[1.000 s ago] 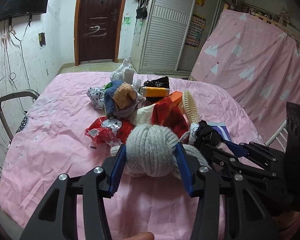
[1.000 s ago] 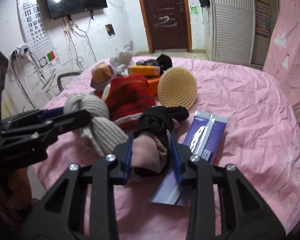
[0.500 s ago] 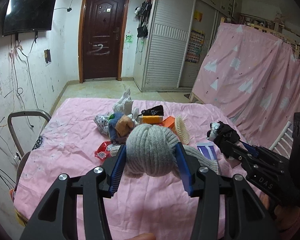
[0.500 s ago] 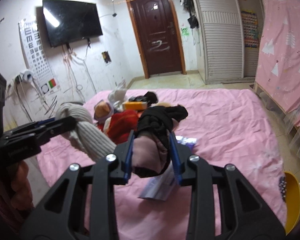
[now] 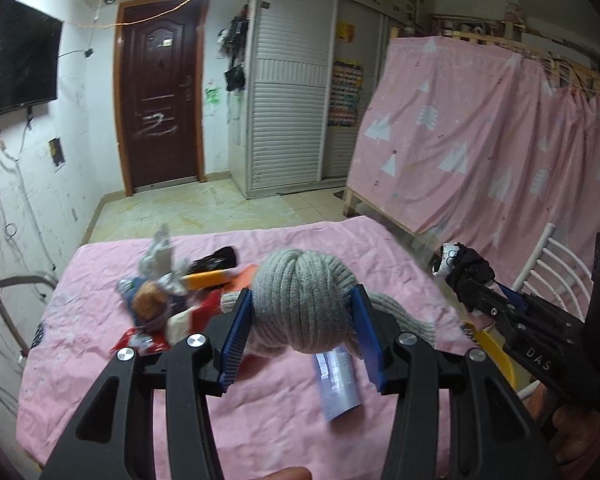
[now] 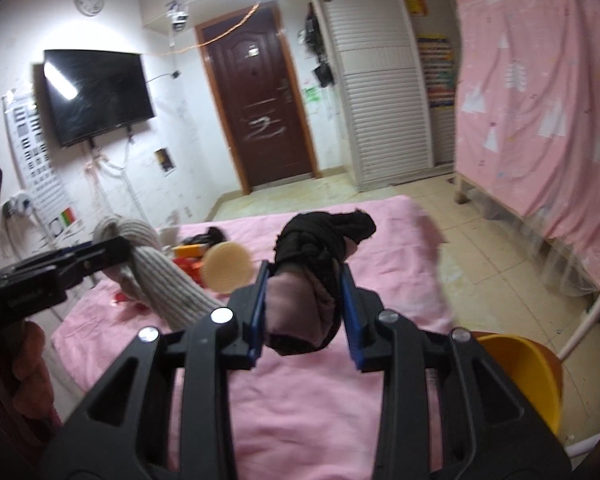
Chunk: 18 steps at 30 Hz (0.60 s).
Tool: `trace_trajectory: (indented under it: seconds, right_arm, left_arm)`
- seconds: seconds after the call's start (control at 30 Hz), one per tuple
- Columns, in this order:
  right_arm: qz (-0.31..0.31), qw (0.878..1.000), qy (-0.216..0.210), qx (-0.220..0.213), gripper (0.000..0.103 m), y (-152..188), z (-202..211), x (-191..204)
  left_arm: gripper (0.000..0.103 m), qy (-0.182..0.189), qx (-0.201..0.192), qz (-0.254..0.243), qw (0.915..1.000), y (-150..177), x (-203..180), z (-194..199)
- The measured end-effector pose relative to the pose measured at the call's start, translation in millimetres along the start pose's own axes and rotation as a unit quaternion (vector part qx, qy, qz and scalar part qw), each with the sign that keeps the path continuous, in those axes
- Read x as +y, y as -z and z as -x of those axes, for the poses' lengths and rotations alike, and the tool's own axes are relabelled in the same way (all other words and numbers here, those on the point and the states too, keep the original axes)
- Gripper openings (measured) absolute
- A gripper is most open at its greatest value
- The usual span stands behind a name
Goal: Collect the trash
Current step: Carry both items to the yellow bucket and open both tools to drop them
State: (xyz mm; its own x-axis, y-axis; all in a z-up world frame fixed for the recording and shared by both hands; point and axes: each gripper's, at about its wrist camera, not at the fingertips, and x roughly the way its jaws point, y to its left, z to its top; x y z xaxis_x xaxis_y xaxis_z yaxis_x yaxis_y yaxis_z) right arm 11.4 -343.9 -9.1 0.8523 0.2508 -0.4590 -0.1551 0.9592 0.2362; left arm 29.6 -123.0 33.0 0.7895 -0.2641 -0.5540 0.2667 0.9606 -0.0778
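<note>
My left gripper (image 5: 300,320) is shut on a knotted grey knit bundle (image 5: 304,300), held up above the pink-covered table (image 5: 100,380). In the right wrist view the same bundle (image 6: 160,276) hangs from the left gripper at the left. My right gripper (image 6: 304,304) is shut on a knotted black and dusty-pink cloth (image 6: 312,276), also lifted off the table. That cloth (image 5: 466,268) shows at the right of the left wrist view. A yellow bin (image 6: 528,376) sits low at the right, beside the table edge.
A heap of clutter (image 5: 172,300) stays on the table: a red wrapper, an orange tube, a round beige brush (image 6: 228,268), and a blue-white packet (image 5: 336,384). A chair frame (image 5: 12,304) stands left; a white rail (image 5: 560,272) and pink curtain (image 5: 500,152) stand right.
Both grippers have risen off the table with their bundles and pulled back toward the near right edge. The clutter heap now looks smaller and farther away, and the yellow bin has come into view.
</note>
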Motion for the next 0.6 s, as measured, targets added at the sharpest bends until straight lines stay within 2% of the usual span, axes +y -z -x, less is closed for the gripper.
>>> trace_trajectory:
  seconds: [0.23, 0.5, 0.6]
  right_arm:
    - [-0.028, 0.997, 0.070, -0.007, 0.031, 4, 30, -56]
    - [-0.038, 0.992, 0.118, 0.010, 0.032, 18, 45, -103]
    - [-0.044, 0.990, 0.131, 0.025, 0.037, 28, 49, -116]
  left_arm:
    - [0.040, 0.043, 0.000, -0.048, 0.9979, -14, -68, -19]
    - [0.040, 0.078, 0.014, -0.080, 0.9936, -16, -130, -40]
    - [0.040, 0.084, 0.020, -0.093, 0.9919, -16, -151, -48]
